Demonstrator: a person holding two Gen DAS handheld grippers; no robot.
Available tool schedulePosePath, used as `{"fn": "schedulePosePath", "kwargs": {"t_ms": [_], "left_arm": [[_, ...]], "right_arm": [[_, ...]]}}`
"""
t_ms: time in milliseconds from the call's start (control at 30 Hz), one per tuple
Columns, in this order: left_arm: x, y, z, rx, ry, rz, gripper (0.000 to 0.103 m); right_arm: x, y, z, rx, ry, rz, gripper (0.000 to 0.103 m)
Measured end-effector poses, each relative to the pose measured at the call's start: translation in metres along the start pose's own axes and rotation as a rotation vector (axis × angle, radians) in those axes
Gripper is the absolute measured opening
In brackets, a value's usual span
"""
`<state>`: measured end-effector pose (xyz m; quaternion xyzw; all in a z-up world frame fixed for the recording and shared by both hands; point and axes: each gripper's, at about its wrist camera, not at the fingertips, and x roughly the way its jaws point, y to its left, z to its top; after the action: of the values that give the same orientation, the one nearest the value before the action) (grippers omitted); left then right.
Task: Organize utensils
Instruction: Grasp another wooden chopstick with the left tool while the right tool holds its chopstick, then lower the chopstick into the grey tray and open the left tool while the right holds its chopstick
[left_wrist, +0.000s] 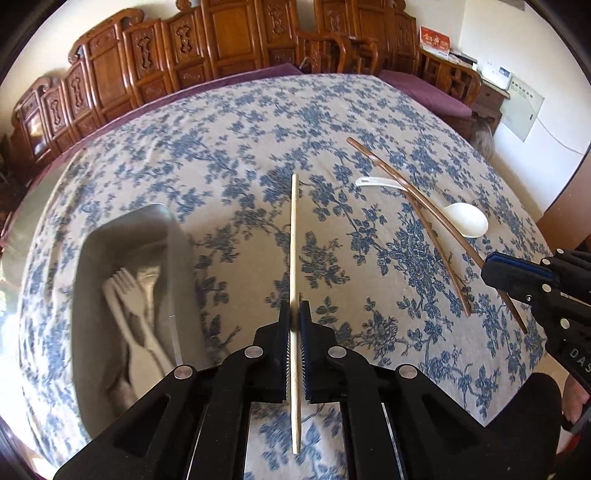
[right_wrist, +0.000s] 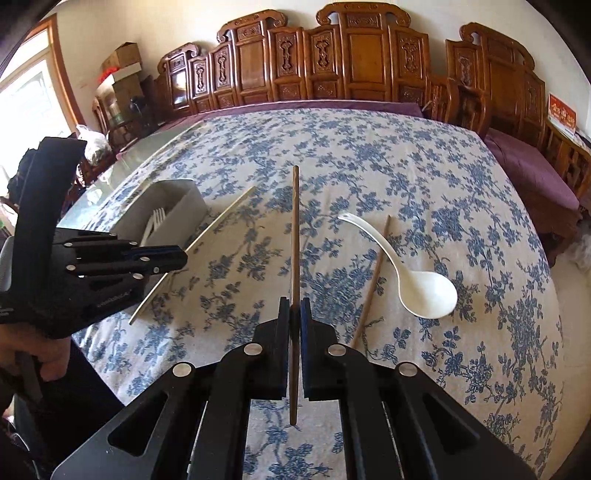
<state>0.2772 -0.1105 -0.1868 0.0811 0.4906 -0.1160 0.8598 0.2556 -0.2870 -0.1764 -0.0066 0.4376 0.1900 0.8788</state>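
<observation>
My left gripper (left_wrist: 294, 314) is shut on a pale wooden chopstick (left_wrist: 294, 236), held above the table; it shows from the side in the right wrist view (right_wrist: 218, 225). My right gripper (right_wrist: 294, 310) is shut on a dark brown chopstick (right_wrist: 294, 229), also seen in the left wrist view (left_wrist: 436, 218). A second brown chopstick (right_wrist: 373, 273) lies on the cloth beside a white ceramic spoon (right_wrist: 424, 291). A grey utensil box (left_wrist: 177, 236) to the left holds white forks (left_wrist: 125, 295).
A blue floral tablecloth (right_wrist: 369, 166) covers the table. Carved wooden chairs (right_wrist: 351, 55) line the far edge. A purple cushioned bench (right_wrist: 528, 173) stands to the right. The box appears in the right wrist view (right_wrist: 184, 199) at far left.
</observation>
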Motion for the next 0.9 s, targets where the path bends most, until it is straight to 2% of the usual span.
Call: {"fn": "schedulePosePath", "kwargs": {"t_ms": [533, 700, 900], "left_arm": [[-0.056, 0.062, -0.01, -0.057, -0.091, 0.056, 0.004], [-0.054, 0.084, -0.012, -0.08, -0.091, 0.066, 0.004], [-0.034, 0.107, -0.019, -0.11, -0.063, 0.071, 0.004]], "right_arm": [[-0.015, 0.022, 0.007, -0.043, -0.039, 0.015, 0.006], [-0.012, 0.026, 0.005, -0.05, -0.031, 0.014, 0.006], [0.001, 0.026, -0.001, -0.056, 0.002, 0.012, 0.006]]}}
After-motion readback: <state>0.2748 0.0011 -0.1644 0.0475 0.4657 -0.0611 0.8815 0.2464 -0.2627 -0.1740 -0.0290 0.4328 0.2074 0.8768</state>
